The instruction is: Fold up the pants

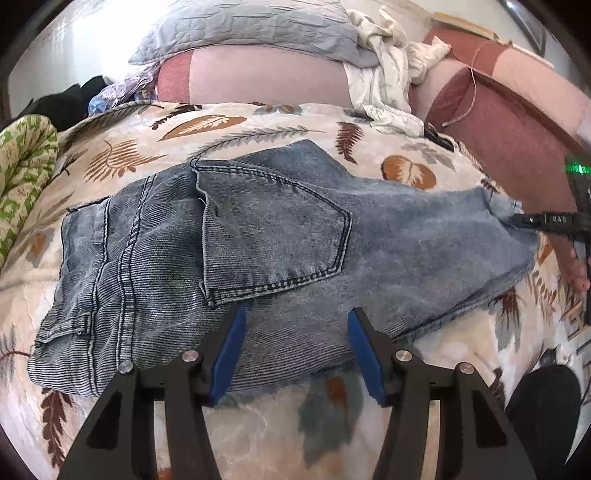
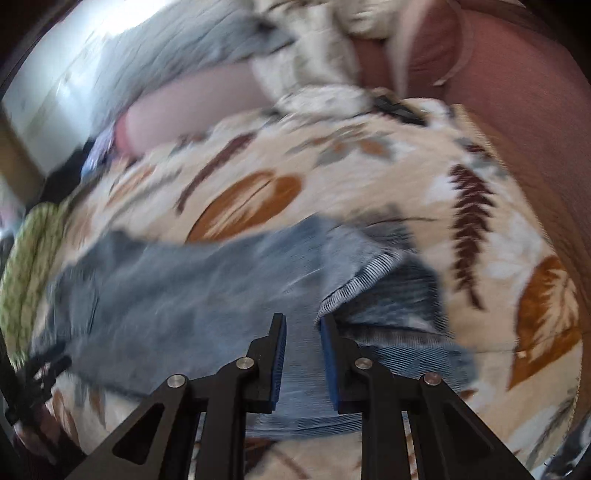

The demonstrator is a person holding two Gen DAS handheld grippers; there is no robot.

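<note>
Blue jeans [image 1: 280,236] lie folded across a leaf-patterned blanket [image 1: 229,125], back pocket facing up. My left gripper [image 1: 297,323] hangs over their near edge, open, its blue pads [image 1: 231,354] wide apart and closed on nothing. In the same view my right gripper [image 1: 517,221] reaches in from the right, its tip at the jeans' hem end. The right wrist view is blurred: the right gripper [image 2: 303,321] stands over the jeans [image 2: 192,295] with a narrow gap between its pads. Denim shows in that gap, and a turned-up fold edge [image 2: 354,284] lies just beyond the right fingertip.
A grey pillow [image 1: 240,29] and a crumpled white cloth [image 1: 388,74] lie at the far side. A green patterned cloth [image 1: 22,166] sits at the left. Reddish upholstery [image 1: 498,122] with a cable [image 1: 469,103] borders the right. A hand [image 1: 576,266] shows at the right edge.
</note>
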